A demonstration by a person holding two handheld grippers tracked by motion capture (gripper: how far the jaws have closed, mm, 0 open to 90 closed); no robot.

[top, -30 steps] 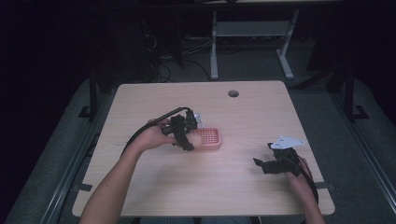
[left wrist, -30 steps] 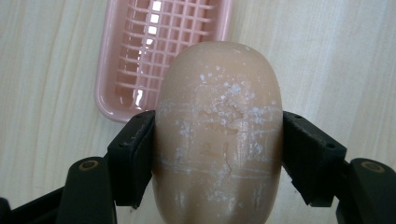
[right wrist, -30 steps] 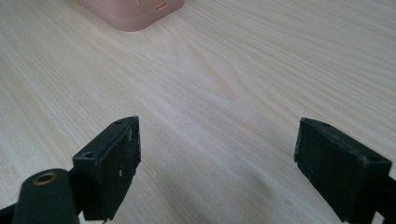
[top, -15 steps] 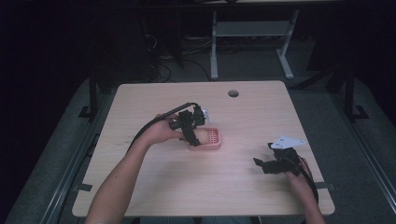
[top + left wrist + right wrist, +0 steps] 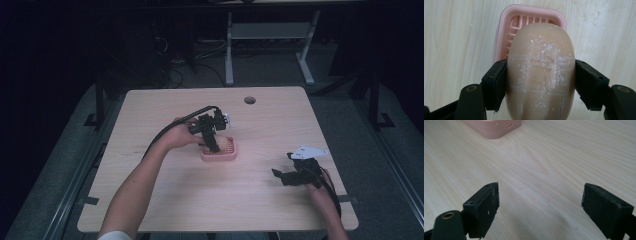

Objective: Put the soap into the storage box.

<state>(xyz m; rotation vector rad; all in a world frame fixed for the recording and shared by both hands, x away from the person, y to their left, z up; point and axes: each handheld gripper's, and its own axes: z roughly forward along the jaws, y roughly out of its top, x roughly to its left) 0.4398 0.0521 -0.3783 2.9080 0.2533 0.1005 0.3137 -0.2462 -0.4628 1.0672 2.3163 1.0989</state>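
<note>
Left gripper view: the left gripper (image 5: 541, 85) clamps a soap bar (image 5: 541, 72) (covering most of the pink dish (image 5: 503, 30)); right gripper (image 5: 540, 207) gapes.

We find no text, label, brand, number or sign that can be read; the bar of soap (image 5: 541, 72) bears only faint, worn marks at its middle that we cannot make out as letters; the pink soap dish (image 5: 506, 22) at twelve o'clock from it carries plain ribs and no lettering; the wooden table (image 5: 165, 195) shows only grain.
</note>
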